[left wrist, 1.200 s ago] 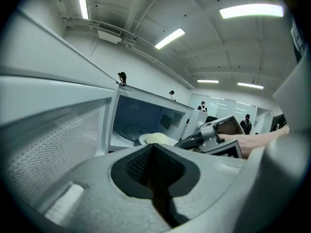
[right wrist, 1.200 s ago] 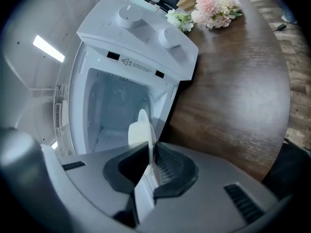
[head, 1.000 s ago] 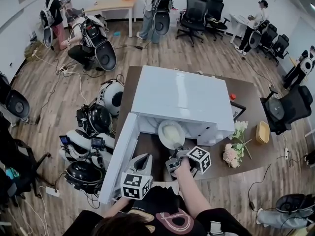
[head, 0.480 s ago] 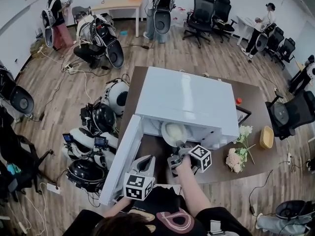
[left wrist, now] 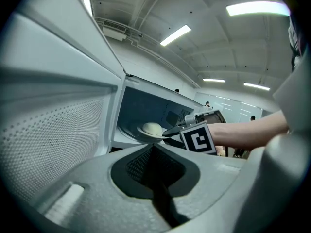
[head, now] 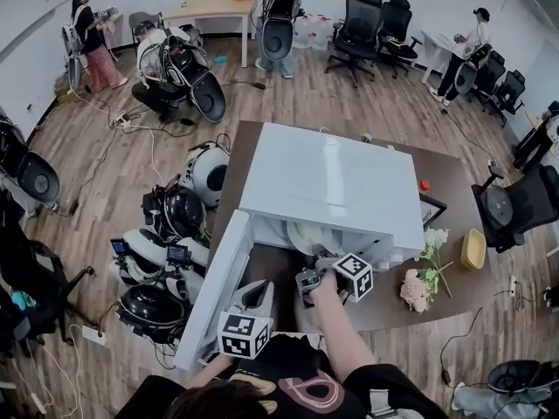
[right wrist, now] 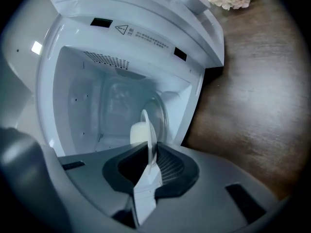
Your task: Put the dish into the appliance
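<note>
The door (head: 214,282) of the appliance (head: 325,177) stands open at the left; the left hand-held gripper (head: 256,293) waits just beside it, jaws closed together on nothing. The dish (right wrist: 145,130), with pale food on it, is partly inside the cavity, clamped at its rim by the right hand-held gripper (right wrist: 148,171). I think it is best to keep it level, lower it onto the glass tray (right wrist: 163,111), and let go only when it rests there
</note>
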`<state>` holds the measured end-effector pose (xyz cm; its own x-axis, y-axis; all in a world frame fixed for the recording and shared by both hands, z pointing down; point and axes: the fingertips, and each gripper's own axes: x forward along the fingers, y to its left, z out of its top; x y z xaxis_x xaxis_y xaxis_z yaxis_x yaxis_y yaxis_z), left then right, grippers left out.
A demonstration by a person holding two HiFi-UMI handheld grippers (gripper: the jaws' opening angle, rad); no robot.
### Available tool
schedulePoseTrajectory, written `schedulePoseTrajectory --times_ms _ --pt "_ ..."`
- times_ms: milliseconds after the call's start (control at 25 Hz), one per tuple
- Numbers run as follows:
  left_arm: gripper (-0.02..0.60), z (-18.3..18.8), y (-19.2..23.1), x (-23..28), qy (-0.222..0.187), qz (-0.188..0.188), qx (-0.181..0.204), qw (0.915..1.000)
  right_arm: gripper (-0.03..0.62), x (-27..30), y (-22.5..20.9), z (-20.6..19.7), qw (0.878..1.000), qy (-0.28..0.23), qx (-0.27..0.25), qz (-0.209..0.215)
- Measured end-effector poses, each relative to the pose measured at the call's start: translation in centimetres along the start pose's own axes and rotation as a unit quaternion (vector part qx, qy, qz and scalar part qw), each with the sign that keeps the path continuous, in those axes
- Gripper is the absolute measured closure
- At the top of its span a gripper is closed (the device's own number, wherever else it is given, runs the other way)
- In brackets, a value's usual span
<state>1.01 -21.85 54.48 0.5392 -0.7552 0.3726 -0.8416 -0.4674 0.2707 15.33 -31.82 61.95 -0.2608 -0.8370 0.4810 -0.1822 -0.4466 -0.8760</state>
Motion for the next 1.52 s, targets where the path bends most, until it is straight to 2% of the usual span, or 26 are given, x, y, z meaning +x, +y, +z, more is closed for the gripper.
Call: schedulePoseTrajectory --times_ms 600,1040,1520 --pt "0.574 0.8 0.2 1.1 -0.008 -0.006 -0.001 1.0 0.551 1.6 -1.0 0.7 1.0 0.004 0.005 -0.022" --pt "0.574 1.4 0.4 1.8 -0.01 -0.001 0.004 0.9999 0.553 2.6 -1.4 1.1 0.999 0.009 -0.014 -0.038" --pt "0.574 1.7 0.7 2.8 -0.008 0.01 0.014 0.9998 0.548 4.1 -0.1 1.6 0.995 0.022 -0.083 -0.045"
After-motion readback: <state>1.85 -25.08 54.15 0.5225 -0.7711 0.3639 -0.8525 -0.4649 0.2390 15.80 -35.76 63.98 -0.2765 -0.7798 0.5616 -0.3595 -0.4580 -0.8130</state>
